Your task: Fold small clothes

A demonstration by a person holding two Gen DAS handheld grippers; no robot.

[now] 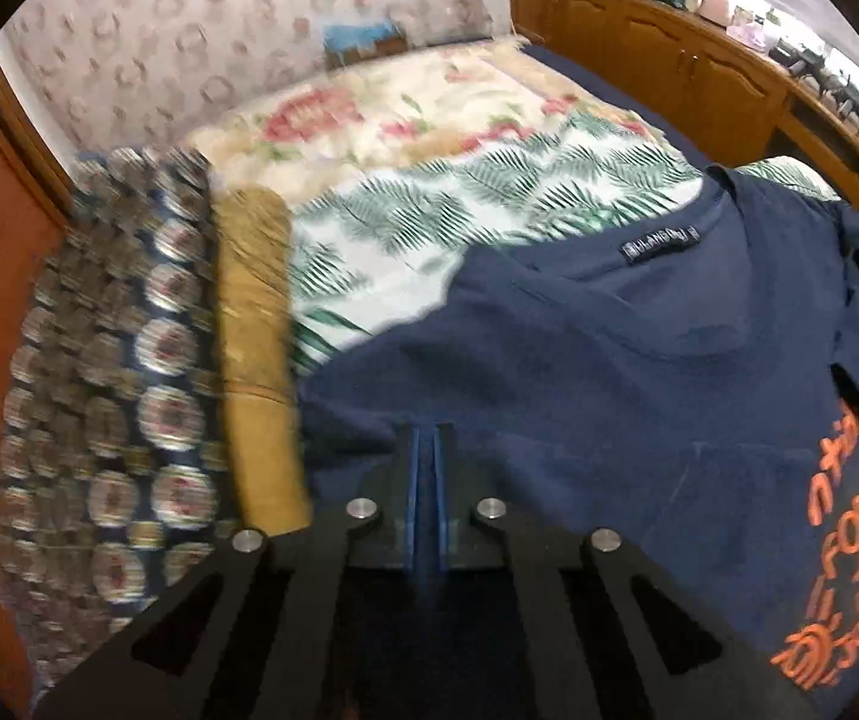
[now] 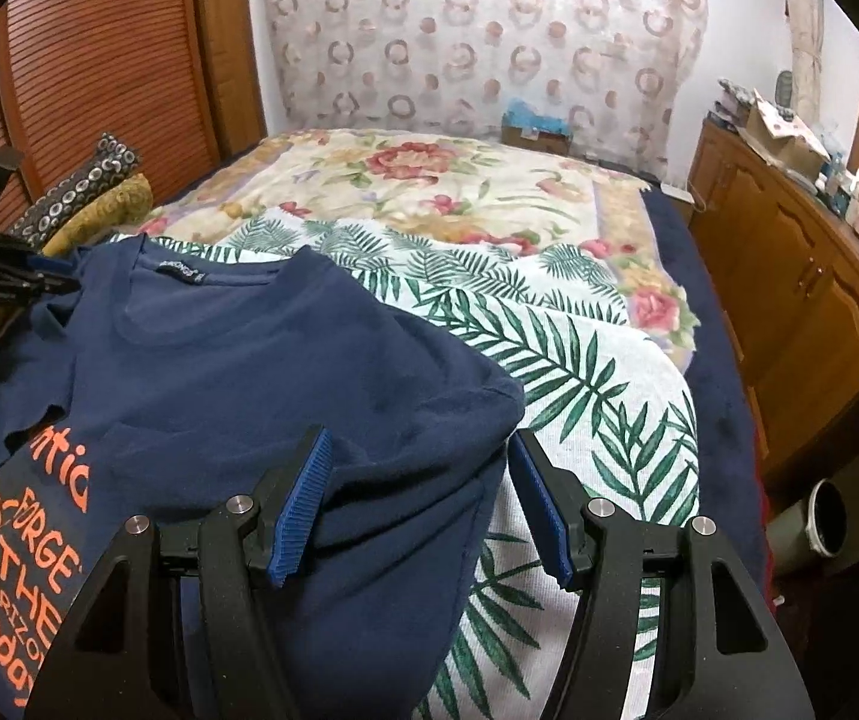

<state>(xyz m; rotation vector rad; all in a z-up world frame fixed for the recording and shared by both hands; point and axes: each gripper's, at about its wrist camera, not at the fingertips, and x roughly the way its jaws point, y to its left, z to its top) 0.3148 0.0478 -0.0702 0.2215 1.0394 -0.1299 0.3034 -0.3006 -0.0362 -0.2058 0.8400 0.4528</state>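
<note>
A navy T-shirt (image 1: 639,396) with orange lettering lies on the palm-leaf cloth on the bed; it also shows in the right wrist view (image 2: 237,378). Its left side is folded over, so the print shows near the fold. My left gripper (image 1: 426,450) has its blue pads pressed together on the shirt's left edge. In the right wrist view the left gripper (image 2: 51,276) holds shirt fabric near the collar side. My right gripper (image 2: 417,480) is open, its left finger over the shirt's right shoulder and its right finger over the palm-leaf cloth.
A palm-leaf cloth (image 2: 597,396) covers a floral blanket (image 2: 429,192) on the bed. A patterned bolster (image 1: 129,396) and a yellow-brown roll (image 1: 255,324) lie at the left. A wooden cabinet (image 2: 801,312) stands at the right, a slatted wooden door (image 2: 105,60) at the left, a pot (image 2: 825,516) on the floor.
</note>
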